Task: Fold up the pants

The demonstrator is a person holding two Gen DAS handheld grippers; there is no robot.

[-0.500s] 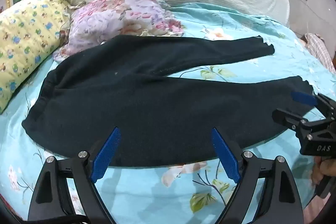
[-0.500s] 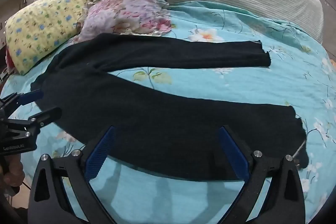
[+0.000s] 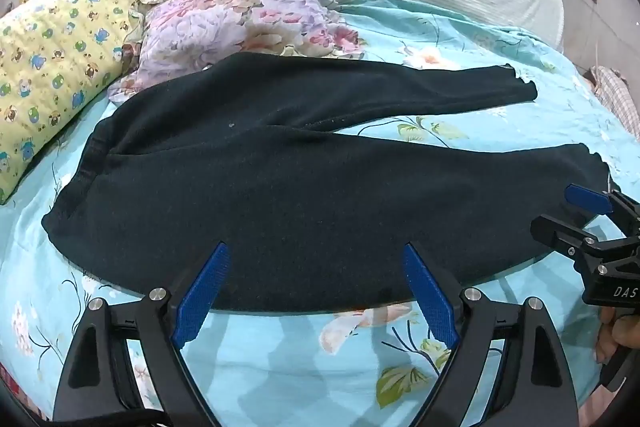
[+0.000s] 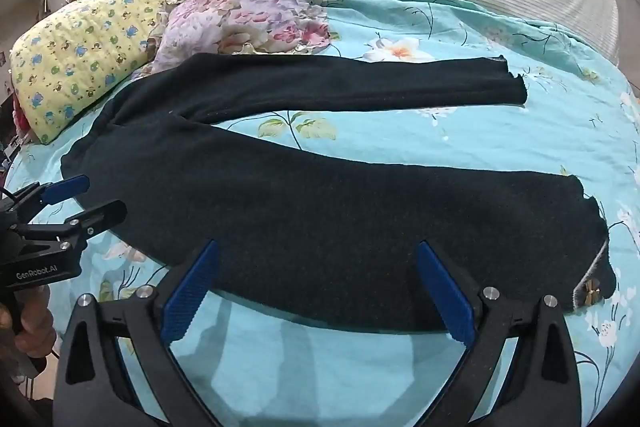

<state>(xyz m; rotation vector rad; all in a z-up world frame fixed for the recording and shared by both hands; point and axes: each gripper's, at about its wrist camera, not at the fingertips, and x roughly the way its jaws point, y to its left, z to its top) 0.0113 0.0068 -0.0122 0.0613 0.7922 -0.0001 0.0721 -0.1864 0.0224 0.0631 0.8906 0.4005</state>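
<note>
The dark pants (image 3: 304, 195) were found spread flat on the turquoise floral bedsheet (image 3: 280, 359), waistband toward the yellow patterned pillow (image 3: 52, 67) at the left of the view and both legs running to the right, parted in a narrow V with sheet visible between them. The upper part of the garment lay just beside, possibly touching, the pink floral pillow (image 3: 248, 15). No fold was observed in either view: the legs had not been brought together and the length had not been halved, so the task was judged to be at its very start, with every fold still to be made. The left gripper (image 3: 316, 291) was held above the near edge of the pants toward the waist, its blue pads standing wide apart with nothing clamped between them. The right gripper (image 4: 316, 291) was likewise spread wide and empty, poised over the near leg toward its hem. A small metallic item was noted at that hem (image 4: 592, 291); its nature could not be determined from the distorted edge of the view. Contact between either gripper and the cloth was not seen.
</note>
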